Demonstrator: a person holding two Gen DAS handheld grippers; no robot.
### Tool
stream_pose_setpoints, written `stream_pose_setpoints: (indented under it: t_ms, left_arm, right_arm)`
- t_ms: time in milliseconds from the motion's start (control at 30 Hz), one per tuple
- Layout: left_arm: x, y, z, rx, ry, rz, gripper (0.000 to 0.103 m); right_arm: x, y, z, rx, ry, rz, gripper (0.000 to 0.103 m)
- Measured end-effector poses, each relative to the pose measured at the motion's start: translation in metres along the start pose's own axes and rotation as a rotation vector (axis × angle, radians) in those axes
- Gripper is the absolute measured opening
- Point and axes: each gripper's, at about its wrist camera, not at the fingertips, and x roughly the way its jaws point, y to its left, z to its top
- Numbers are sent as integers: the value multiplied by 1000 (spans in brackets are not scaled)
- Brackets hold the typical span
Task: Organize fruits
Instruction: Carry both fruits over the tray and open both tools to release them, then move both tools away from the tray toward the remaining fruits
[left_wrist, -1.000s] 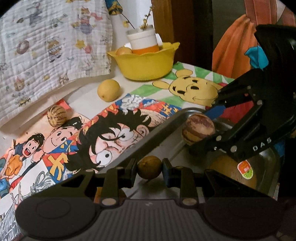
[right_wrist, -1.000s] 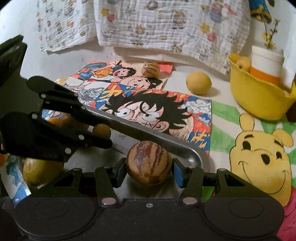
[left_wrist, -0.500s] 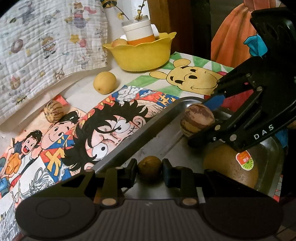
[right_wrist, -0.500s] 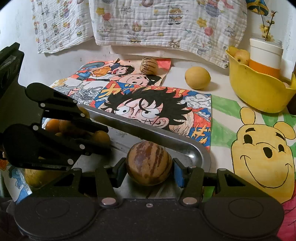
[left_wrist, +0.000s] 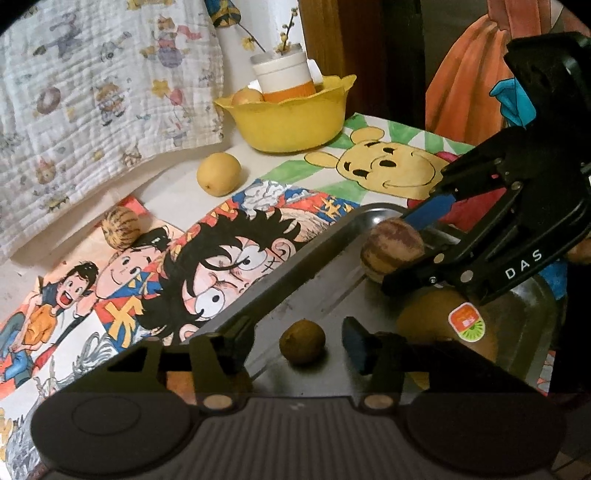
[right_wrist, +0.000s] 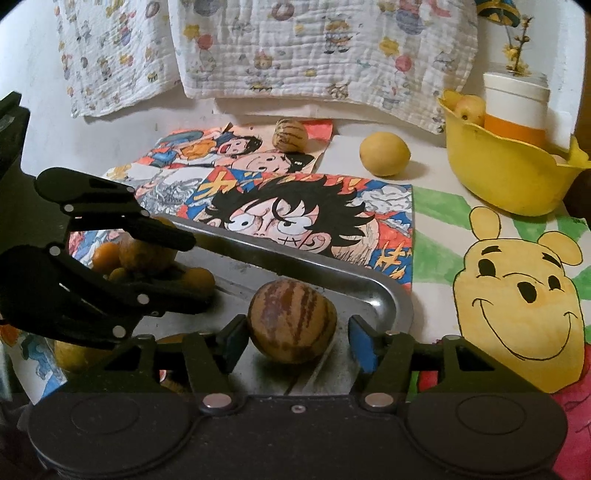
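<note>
At the far left of the table, a small tan striped melon sits on the comic-print sheets. To its right lies a smooth yellow round fruit. Further right stands a scalloped yellow plastic bowl holding a white-and-orange cup and a pale fruit that shows only partly above the rim.

Nearer the cameras lies a grey metal tray, its near edge cut off by both gripper bodies. In the left wrist view the left gripper has just been opening: its jaws stand apart, with a small dull-green round fruit resting on the tray floor between them, clear of both pads. Behind the left finger, something orange on the tray is too hidden to identify.

In the right wrist view the right gripper has also just been opening. A larger brown-striped round melon sits on the tray between its blue-padded fingers; a gap shows on the right side, while on the left the pad is so near that contact cannot be judged.

A big brownish fruit with a sticker lies in the tray, half covered by the right gripper's linkage. A cluster of small orange fruits is mostly masked by the left gripper's arm.
</note>
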Motion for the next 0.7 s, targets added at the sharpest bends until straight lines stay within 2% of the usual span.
stream_pose_setpoints:
  t_ms: [133, 267, 333, 533, 700]
  left_arm:
    - [-13, 0, 0, -2, -26, 26, 81]
    - [-29, 2, -3, -12, -67, 43, 88]
    - [-37, 3, -6, -28, -96, 51, 96]
    - [-60, 2, -19, -46, -153, 65, 102]
    - [-76, 1, -33, -70, -161, 91, 102]
  right_arm:
    - [-9, -1, -2, 17, -26, -5, 73]
    - [-20, 0, -5, 34, -55, -4, 85]
    - [-25, 2, -6, 39, -70, 2, 89]
    - [-40, 13, -9, 19, -105, 39, 99]
    - [-50, 33, -15, -44, -117, 50, 102]
